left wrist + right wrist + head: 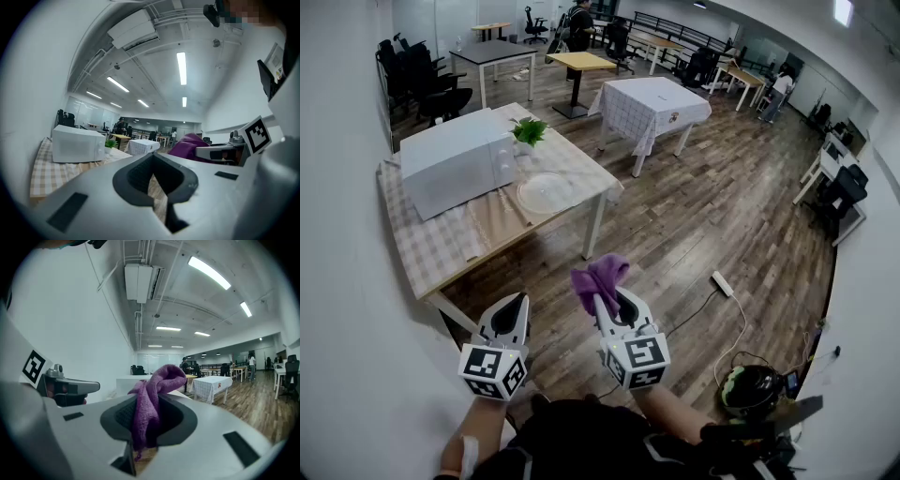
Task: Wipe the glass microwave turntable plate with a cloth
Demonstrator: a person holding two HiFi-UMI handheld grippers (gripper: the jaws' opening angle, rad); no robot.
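The glass turntable plate [546, 192] lies on the checked tablecloth of the table [431, 253], just right of the white microwave [455, 159]. Both grippers hang over the wooden floor, well short of the table's near edge. My right gripper [612, 302] is shut on a purple cloth [600, 275], which bunches up above the jaws [154, 390]. My left gripper [514, 317] is level with it on the left, shut with nothing in it [158, 186]. In the left gripper view, the microwave [77, 145] shows at the left and the cloth [187, 143] at the right.
A small green plant [528, 131] stands behind the plate near the microwave. On the floor to the right lie a white power strip [722, 284] and its cable. Farther back are a table under a white cloth [652, 103], more tables and office chairs.
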